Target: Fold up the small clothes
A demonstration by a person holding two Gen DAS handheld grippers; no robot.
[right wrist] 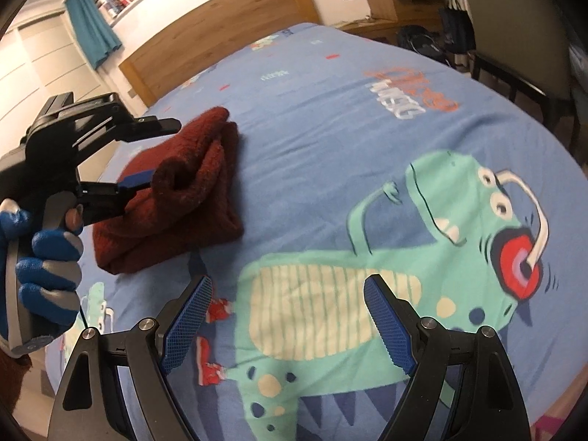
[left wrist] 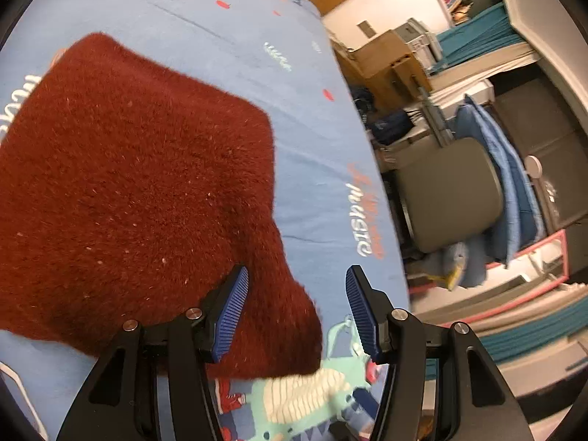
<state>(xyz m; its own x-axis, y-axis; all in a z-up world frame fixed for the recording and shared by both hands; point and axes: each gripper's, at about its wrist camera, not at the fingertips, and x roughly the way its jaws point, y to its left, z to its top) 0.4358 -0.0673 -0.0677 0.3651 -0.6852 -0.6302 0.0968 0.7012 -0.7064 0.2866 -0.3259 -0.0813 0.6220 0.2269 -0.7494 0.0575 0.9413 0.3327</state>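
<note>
While spread, left fingers (left wrist: 296,314): blue ribbed pads apart, nothing pinched, over the near edge of the garment.
Right fingers (right wrist: 288,323): spread wide, empty, above the dinosaur print.
Dark red fuzzy knit garment (right wrist: 191,198): folded, lying on the bed.
Blue dinosaur-print bedcover (right wrist: 330,117): underneath.
Blue-gloved hand (right wrist: 40,268): grips the left tool's handle.

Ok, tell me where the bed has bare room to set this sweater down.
Free: the bedspread right of the red sweater, across the dinosaur print below the open right claw, and up toward the headboard. Crowded: the left edge, where the left claw hovers at the sweater.
</note>
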